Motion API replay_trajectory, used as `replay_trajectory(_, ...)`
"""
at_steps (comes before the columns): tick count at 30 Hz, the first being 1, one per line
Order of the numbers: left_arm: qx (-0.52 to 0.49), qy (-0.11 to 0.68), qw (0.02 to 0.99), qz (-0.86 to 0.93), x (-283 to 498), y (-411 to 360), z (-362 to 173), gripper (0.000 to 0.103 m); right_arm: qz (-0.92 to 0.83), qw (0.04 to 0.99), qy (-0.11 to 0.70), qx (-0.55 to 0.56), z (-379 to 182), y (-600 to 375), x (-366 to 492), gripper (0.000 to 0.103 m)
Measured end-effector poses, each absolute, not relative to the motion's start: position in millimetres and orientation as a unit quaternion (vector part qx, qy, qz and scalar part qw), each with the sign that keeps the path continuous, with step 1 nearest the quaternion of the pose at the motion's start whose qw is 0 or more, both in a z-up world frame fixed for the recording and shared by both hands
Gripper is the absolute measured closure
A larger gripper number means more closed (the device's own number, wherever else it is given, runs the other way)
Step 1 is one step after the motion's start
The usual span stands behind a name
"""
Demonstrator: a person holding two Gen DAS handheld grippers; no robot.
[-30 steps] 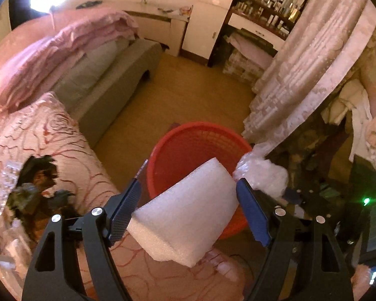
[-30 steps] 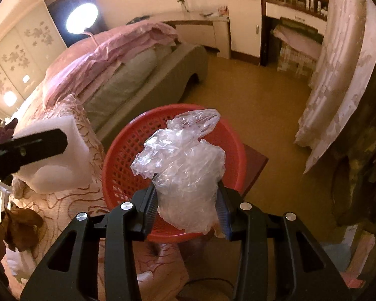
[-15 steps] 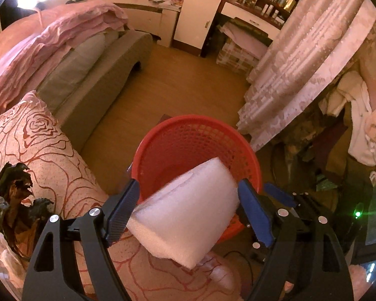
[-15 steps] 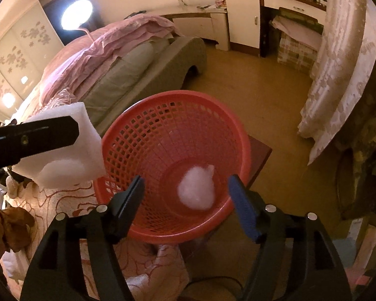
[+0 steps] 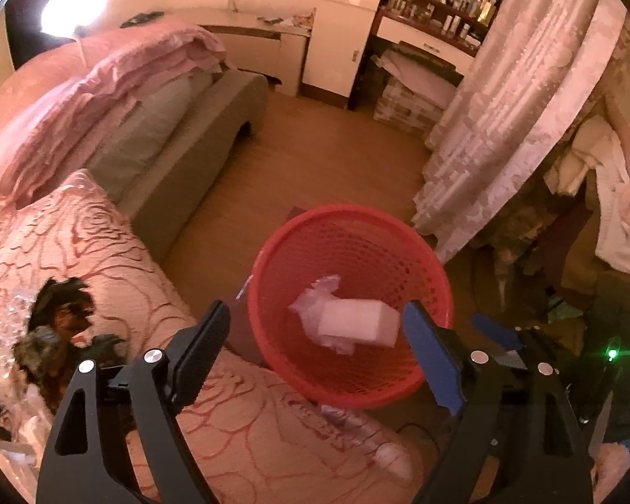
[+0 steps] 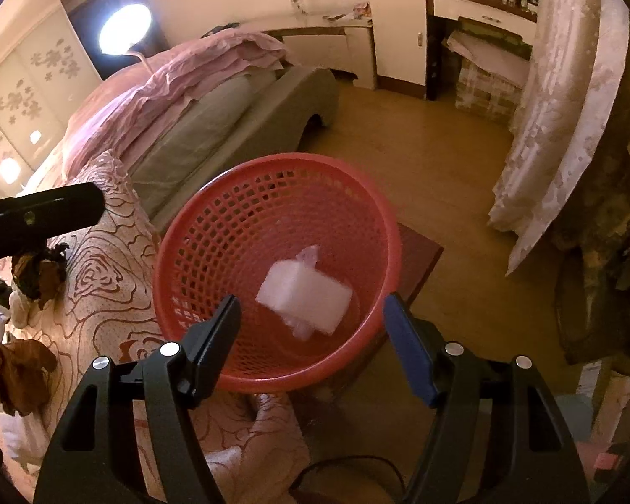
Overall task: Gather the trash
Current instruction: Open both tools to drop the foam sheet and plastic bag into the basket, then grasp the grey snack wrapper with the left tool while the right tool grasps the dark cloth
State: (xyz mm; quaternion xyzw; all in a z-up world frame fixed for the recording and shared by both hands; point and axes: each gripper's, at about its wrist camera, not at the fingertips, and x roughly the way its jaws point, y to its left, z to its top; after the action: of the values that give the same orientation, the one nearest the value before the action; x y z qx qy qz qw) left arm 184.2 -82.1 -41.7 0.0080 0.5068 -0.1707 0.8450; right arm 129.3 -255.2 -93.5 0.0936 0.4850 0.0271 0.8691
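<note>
A red mesh basket stands on the floor beside the bed. A white foam block lies inside it on top of a crumpled clear plastic bag. My left gripper is open and empty above the basket's near rim. My right gripper is open and empty above the basket too. One left finger also shows at the left of the right wrist view.
A pink rose-patterned bedspread lies left of the basket with dark dried leaves on it. A grey bed base, lace curtain, white cabinets and wooden floor surround it.
My left gripper opened and let go of the foam block, which dropped into the basket onto the plastic bag. The right gripper had released the bag earlier and stays open.
</note>
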Motion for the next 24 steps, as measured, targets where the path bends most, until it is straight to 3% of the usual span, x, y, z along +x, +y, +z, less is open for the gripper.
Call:
replay_trajectory(14, -0.006, 0.476, 0.87, -0.128, 147.7, -15.2, -10.2, 0.022, 0.049, 0.882, 0.462, 0.077, -76.5, -236.1, 118.1, 0.035)
replay_trajectory(24, -0.042, 0.444, 0.893, -0.058, 124.7, 80.7, 19.5, 0.022, 0.084, 0.89, 0.445, 0.061, -58.5, -204.2, 114.9, 0.034)
